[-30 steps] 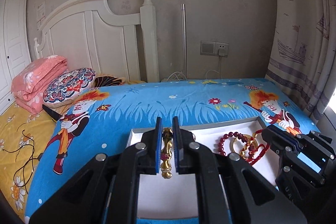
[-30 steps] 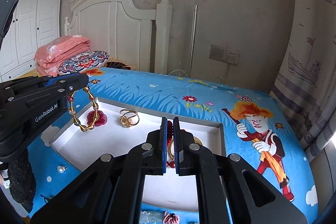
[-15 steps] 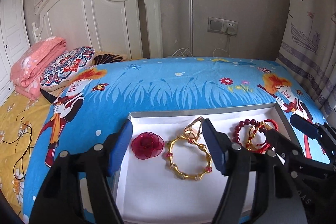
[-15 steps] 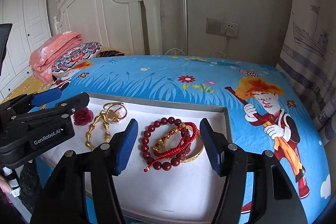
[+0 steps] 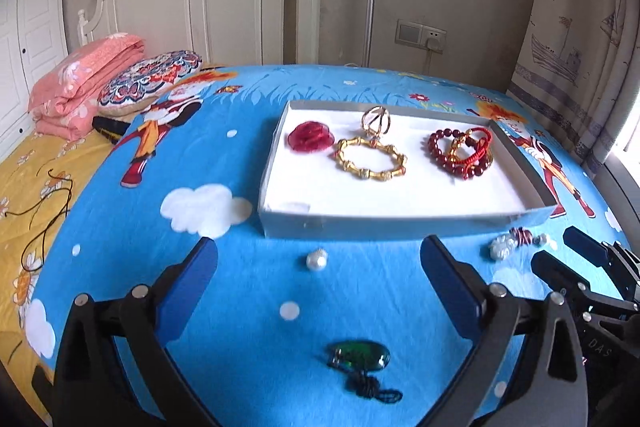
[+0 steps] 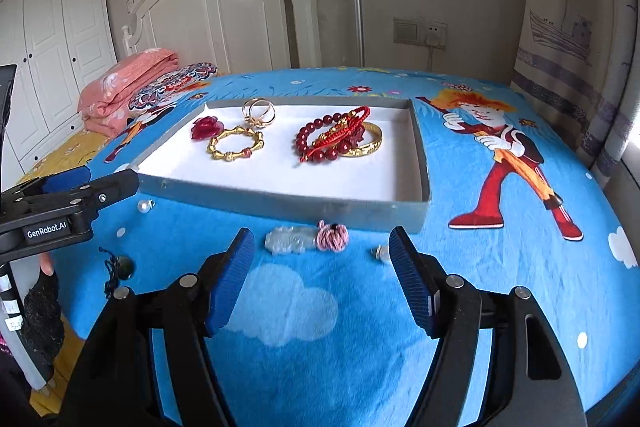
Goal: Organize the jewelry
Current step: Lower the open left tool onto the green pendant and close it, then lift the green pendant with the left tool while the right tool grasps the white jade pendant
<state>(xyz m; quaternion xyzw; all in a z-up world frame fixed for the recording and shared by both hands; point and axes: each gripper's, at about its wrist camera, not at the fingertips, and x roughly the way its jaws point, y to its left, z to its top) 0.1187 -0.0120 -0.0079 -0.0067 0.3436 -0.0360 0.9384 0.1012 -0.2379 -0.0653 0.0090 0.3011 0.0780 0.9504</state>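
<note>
Jewelry in a shallow tray [image 5: 400, 223] on a blue bedspread [image 5: 248, 311], both grippers empty.

Left gripper [image 5: 319, 269] and right gripper [image 6: 322, 247] have just been opening and stand wide, nothing between their jaws. In the tray's far half lie a red flower [image 5: 311, 136], gold bracelet [image 5: 371, 159], gold rings [image 5: 375, 121] and, to the right, red beads [image 5: 460, 151] (tangled with a red cord). Near the tray, on the spread: a pearl [image 5: 317, 259], green pendant [image 5: 360, 354], pale carved pendant [image 6: 289, 239] with pink knot [image 6: 333, 235].

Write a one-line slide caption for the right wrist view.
Open right gripper faces a pale pendant lying outside the jewelry tray.
</note>
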